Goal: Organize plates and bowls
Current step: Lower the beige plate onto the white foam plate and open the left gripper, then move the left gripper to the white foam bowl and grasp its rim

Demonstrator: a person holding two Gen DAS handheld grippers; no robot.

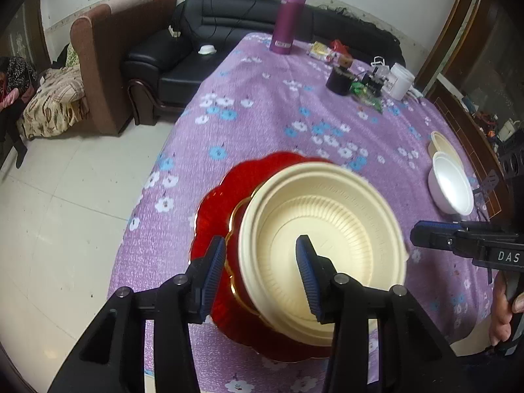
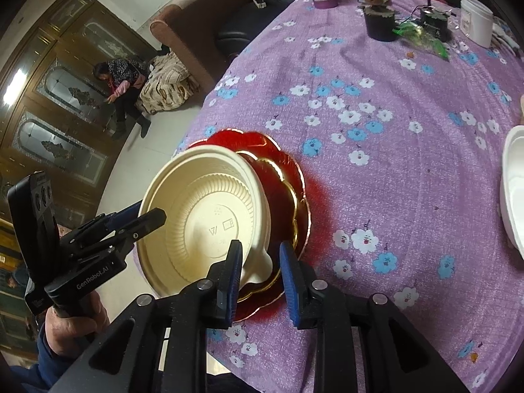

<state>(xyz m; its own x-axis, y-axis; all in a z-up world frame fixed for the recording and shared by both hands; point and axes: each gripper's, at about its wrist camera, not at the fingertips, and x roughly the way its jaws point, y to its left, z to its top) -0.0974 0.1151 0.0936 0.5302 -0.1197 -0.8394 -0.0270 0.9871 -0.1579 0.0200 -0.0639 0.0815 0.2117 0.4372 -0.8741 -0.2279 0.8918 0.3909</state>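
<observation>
A cream plastic bowl (image 1: 327,222) rests on a stack of red plates with gold rims (image 1: 213,216) near the table's left edge. My left gripper (image 1: 262,262) straddles the bowl's left rim, one finger outside and one inside; a gap shows beside the outer pad, so it is open. In the right wrist view the same bowl (image 2: 209,206) sits on the red plates (image 2: 288,177). My right gripper (image 2: 262,271) stands open around the bowl's small tab, with space beside the right pad. The left gripper (image 2: 147,216) appears there at the bowl's far rim.
A white bowl (image 1: 452,190) and a cream one (image 1: 442,144) sit at the right edge of the purple flowered cloth (image 1: 262,114). At the far end stand a purple flask (image 1: 288,19), a black pot (image 1: 339,80) and a white jar (image 1: 401,80). Floor lies left of the table.
</observation>
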